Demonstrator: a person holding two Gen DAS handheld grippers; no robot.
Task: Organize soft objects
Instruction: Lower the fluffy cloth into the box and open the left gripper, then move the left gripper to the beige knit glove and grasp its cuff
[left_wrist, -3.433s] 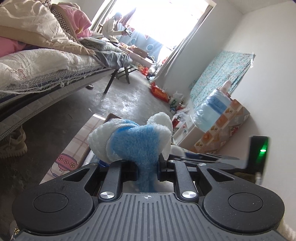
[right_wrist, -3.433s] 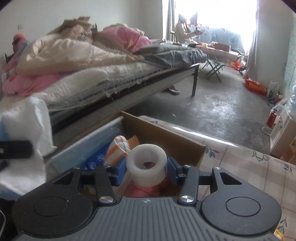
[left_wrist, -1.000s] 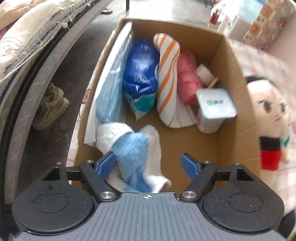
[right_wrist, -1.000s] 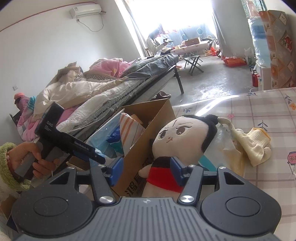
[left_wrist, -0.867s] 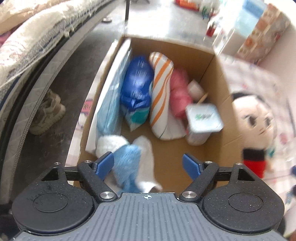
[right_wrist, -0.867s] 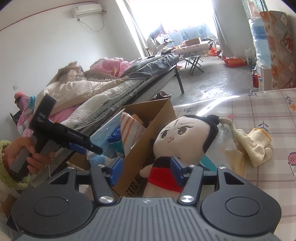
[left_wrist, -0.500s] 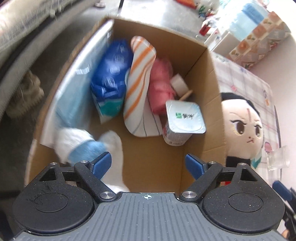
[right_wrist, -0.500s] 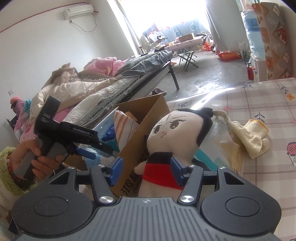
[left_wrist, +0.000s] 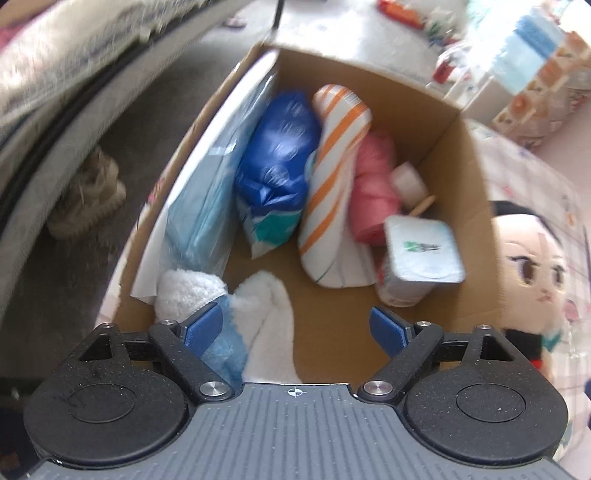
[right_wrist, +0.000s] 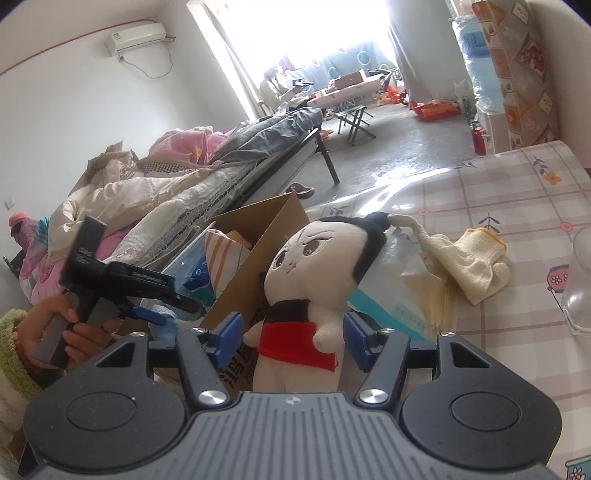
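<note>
One towel (left_wrist: 258, 314) is laid in the box (left_wrist: 476, 206) — left tongs (left_wrist: 295, 325) just opened, empty; doll (right_wrist: 306, 295) is framed by gaping right tongs (right_wrist: 293, 341), ungripped.

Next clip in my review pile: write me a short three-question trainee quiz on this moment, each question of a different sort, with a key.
1. True or false: the blue-and-white fluffy cloth lies inside the cardboard box.
2. Which object stands between the right gripper's fingers? A) plush doll B) cream glove C) yogurt cup
3. Fill in: the left gripper hangs over the box with its jaws ____.

Key: 1 true. 2 A; the pads do not press on it. 3 open; they have just been opening, gripping nothing.
</note>
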